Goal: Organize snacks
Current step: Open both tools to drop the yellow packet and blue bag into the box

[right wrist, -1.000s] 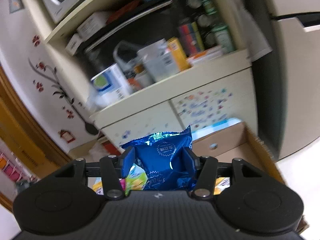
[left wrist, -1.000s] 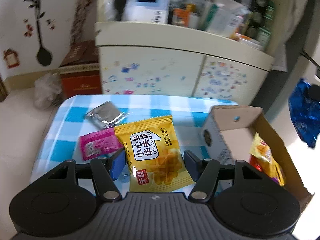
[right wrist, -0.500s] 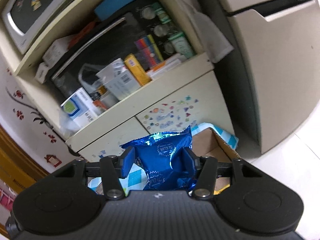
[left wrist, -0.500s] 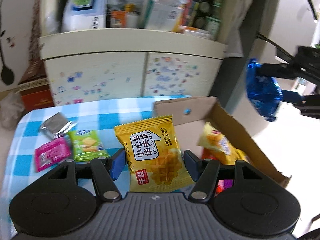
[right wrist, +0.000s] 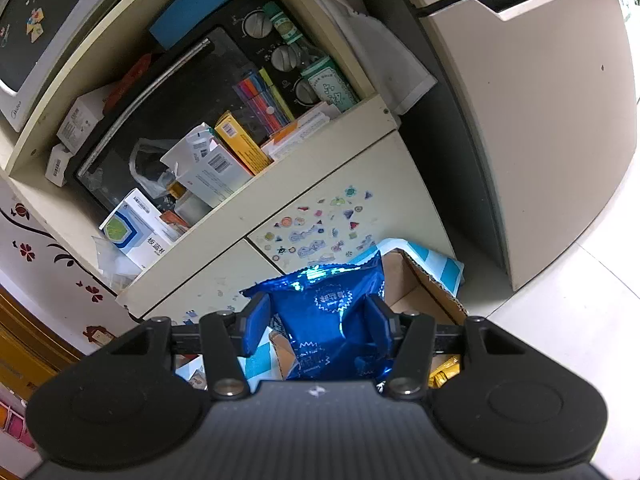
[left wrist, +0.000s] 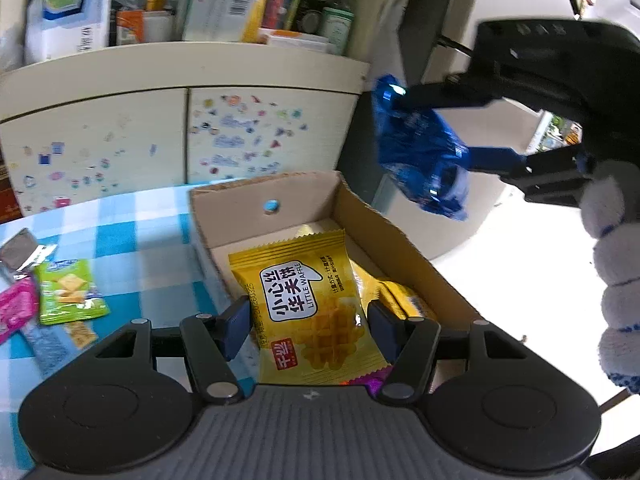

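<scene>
My left gripper (left wrist: 308,320) is shut on a yellow Little Waffle packet (left wrist: 308,304) and holds it over the open cardboard box (left wrist: 384,224), which has other yellow snack packets (left wrist: 404,300) inside. My right gripper (right wrist: 316,320) is shut on a blue foil snack bag (right wrist: 332,320), held in the air above and to the right of the box (right wrist: 424,292). In the left wrist view the blue bag (left wrist: 424,160) hangs between the right gripper's fingers (left wrist: 492,158). A green cracker packet (left wrist: 68,292), a pink packet (left wrist: 16,312) and a silver packet (left wrist: 20,248) lie on the checked tablecloth (left wrist: 132,236).
A cream cabinet (left wrist: 180,120) with stickers stands behind the table, its shelf crowded with boxes and bottles. A refrigerator (right wrist: 540,120) stands to the right. A gloved hand (left wrist: 616,272) holds the right gripper. White floor lies right of the box.
My left gripper has carried the waffle packet rightward from over the tablecloth to over the box. My right gripper with the blue bag has come closer to the box.
</scene>
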A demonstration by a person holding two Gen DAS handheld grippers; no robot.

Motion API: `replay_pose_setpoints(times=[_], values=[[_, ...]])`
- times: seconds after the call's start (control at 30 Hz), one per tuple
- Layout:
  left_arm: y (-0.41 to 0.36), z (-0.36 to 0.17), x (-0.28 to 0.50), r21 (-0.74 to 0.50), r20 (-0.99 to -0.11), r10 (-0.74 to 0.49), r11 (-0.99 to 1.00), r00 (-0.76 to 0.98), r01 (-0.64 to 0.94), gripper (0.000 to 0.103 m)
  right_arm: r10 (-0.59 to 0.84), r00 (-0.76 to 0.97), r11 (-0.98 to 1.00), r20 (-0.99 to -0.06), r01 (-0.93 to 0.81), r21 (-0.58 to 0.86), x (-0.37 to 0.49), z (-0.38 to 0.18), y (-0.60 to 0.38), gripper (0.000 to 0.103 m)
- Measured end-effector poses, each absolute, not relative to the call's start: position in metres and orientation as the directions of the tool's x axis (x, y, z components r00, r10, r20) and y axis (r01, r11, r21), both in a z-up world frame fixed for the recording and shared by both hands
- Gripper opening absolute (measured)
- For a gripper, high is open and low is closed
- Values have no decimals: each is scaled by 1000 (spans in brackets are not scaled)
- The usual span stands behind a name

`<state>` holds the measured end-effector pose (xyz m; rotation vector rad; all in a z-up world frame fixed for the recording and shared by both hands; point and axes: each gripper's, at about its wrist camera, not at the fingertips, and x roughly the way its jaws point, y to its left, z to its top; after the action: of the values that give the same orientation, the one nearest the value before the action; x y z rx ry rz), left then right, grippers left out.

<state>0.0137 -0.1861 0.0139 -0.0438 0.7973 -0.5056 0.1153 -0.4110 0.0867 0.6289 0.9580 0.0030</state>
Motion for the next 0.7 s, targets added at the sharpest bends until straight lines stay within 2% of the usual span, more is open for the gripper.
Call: replay_pose_setpoints(times=[0.23,0.3,0.43,0.5,0.7], values=[[-202,6,13,-238,-664,-484,860,570,453,70,264,579,827,-771,276,490,118,82,-410,55],[-203,6,12,-247,-656,-492,857,573,453,82,250,581,830,-774,283,481,118,81,-411,56],[-201,9,10,-264,-634,-511,848,580,459,91,254,576,820,-777,297,489,118,79,-413,74],[-200,11,9,-255,-636,-500,855,588,451,96,251,578,821,-776,298,488,118,80,-413,77],[-194,11,9,-253,-665,-468,874,582,414,97,265,586,842,-766,247,480,120,83,-402,79]])
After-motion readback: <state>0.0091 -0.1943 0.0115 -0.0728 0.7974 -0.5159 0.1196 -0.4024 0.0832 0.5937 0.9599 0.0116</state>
